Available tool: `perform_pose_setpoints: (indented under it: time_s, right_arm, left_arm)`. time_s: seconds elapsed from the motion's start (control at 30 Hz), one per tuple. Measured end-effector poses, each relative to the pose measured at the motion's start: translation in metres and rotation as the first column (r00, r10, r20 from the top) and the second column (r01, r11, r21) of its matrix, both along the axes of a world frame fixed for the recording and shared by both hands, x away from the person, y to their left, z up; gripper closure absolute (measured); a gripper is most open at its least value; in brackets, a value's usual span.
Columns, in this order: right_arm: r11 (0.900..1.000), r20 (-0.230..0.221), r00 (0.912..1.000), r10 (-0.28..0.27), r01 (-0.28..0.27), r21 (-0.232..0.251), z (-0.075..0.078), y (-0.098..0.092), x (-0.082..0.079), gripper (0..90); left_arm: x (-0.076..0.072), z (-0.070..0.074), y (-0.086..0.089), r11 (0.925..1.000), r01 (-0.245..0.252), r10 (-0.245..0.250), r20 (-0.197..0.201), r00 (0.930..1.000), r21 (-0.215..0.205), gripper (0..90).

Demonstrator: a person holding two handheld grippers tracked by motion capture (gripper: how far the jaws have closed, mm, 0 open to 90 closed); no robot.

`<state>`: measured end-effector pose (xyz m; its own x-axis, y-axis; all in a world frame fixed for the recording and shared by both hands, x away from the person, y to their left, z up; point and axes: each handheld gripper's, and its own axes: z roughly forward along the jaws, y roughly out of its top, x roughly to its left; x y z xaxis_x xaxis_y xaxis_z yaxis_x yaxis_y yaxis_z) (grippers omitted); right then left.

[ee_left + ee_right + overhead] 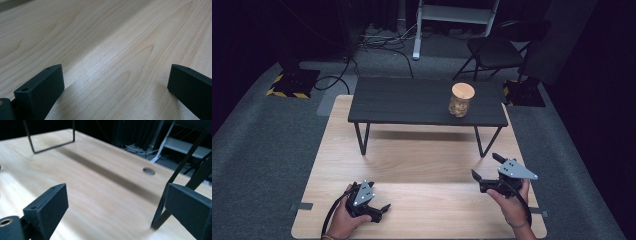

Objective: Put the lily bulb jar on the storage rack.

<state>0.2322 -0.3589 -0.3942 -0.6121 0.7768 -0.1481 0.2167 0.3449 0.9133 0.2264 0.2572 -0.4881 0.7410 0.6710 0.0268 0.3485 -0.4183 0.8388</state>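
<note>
Beyond both sets of fingers, atop low black slatted metal-legged bench (pixel 427 102): clear glass jar with round wooden lid (pixel 460 99), contents possibly nuts. Left gripper (pixel 379 210) and right gripper (pixel 486 166) spread wide, empty, over pale wooden tabletop (pixel 422 165). No readable writing.

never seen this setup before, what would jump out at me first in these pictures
First the glass jar with a round wooden lid, standing upright toward the right end of a low black bench that sits on the pale wooden table. Then the two black grippers near the table's front edge: the left gripper low over the wood, the right gripper raised in a hand, both open and holding nothing.
</note>
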Motion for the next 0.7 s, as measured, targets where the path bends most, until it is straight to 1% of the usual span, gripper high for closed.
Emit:
perform_pose_setpoints:
  time_s: [0.07, 0.1, 0.2, 0.3, 0.4, 0.47, 0.53, 0.6, 0.7]
  right_arm:
    - [1.000, -0.017, 0.9999, -0.002, 0.002, 0.005, -0.010, -0.002, -0.004, 4.7]
    - [1.000, -0.032, 0.9995, 0.001, -0.001, 0.007, -0.013, -0.003, -0.005, 4.7]
    - [1.000, -0.044, 0.9990, 0.000, 0.000, -0.002, -0.023, -0.002, -0.012, 4.7]
    - [1.000, -0.067, 0.9978, -0.001, -0.001, -0.026, -0.033, -0.002, -0.016, 4.7]
    - [0.999, -0.073, 0.9973, -0.002, -0.001, -0.043, -0.041, -0.002, -0.021, 4.7]
    - [0.998, -0.087, 0.9962, -0.007, 0.002, -0.056, -0.047, -0.003, -0.023, 4.7]
    - [0.997, -0.099, 0.9951, -0.004, -0.004, -0.073, -0.051, -0.003, -0.024, 4.7]
    - [0.995, -0.108, 0.9942, -0.005, -0.006, -0.100, -0.056, 0.000, -0.025, 4.7]
    - [0.993, -0.137, 0.9905, -0.009, -0.007, -0.115, -0.062, 0.001, -0.024, 4.8]
  left_arm:
    - [0.000, 0.000, 0.000, 1.0000, 0.000, 0.000, 0.000, 1.0000, 0.000, 0.6]
    - [0.000, 0.000, 0.000, 1.0000, 0.000, 0.000, 0.000, 1.0000, 0.000, 0.6]
    - [0.000, 0.000, 0.000, 1.0000, -0.001, 0.001, 0.001, 1.0000, 0.000, 0.6]
    - [0.000, 0.000, 0.000, 1.0000, -0.001, 0.001, 0.001, 1.0000, 0.000, 0.6]
    - [0.000, 0.000, 0.000, 1.0000, -0.001, 0.001, 0.001, 1.0000, 0.000, 0.6]
    - [0.000, 0.000, 0.000, 1.0000, -0.001, 0.001, 0.002, 1.0000, 0.000, 0.6]
    - [0.000, 0.000, 0.000, 1.0000, -0.001, 0.001, 0.002, 1.0000, 0.000, 0.6]
    - [0.000, 0.000, 0.000, 1.0000, -0.001, 0.001, 0.002, 1.0000, 0.000, 0.6]
    - [0.000, 0.000, 0.000, 1.0000, -0.001, 0.001, 0.002, 1.0000, 0.000, 0.6]
